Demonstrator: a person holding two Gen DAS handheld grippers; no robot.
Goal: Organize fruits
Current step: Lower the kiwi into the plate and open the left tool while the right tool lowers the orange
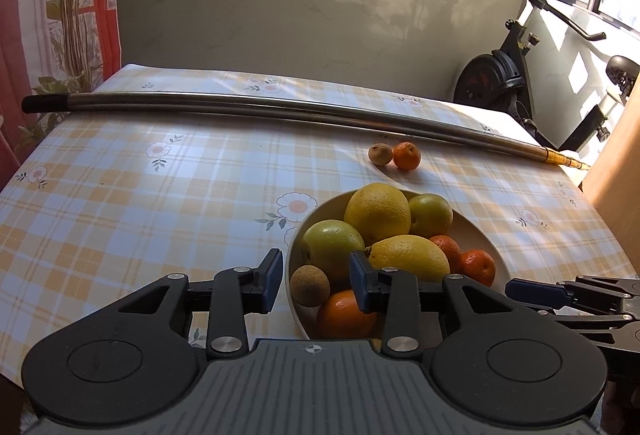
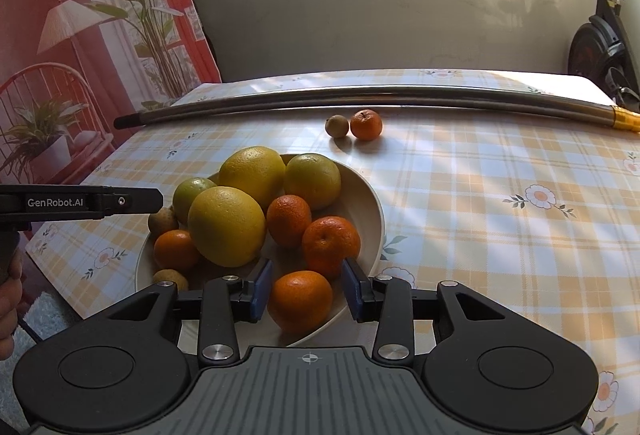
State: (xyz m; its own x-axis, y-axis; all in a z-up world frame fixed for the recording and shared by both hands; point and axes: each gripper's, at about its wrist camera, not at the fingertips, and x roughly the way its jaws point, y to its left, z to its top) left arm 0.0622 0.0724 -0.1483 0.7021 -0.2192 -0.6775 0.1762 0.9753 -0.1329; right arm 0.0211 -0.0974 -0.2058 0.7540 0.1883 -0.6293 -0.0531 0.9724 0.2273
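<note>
Hovering over a full bowl

Both grippers hang just above the near rim of the bowl (image 2: 372,203), which sits on the checked table (image 2: 500,235). The left gripper (image 1: 312,283) has jaws set narrow with nothing pressed between the pads; a brown fruit (image 1: 310,285) lies below the gap. The right gripper (image 2: 306,289) is likewise narrow and empty, a mandarin (image 2: 300,301) under it.

Counted in the bowl: four large yellow-green citrus, five mandarins, two small brown fruits. The nearest yellow citrus (image 2: 227,225) is oval, its long axis running left to right in the left view.

Beyond the bowl, one mandarin (image 2: 366,124) and one brown fruit (image 2: 337,126) touch, near a pole (image 2: 360,95) lying crosswise.
</note>
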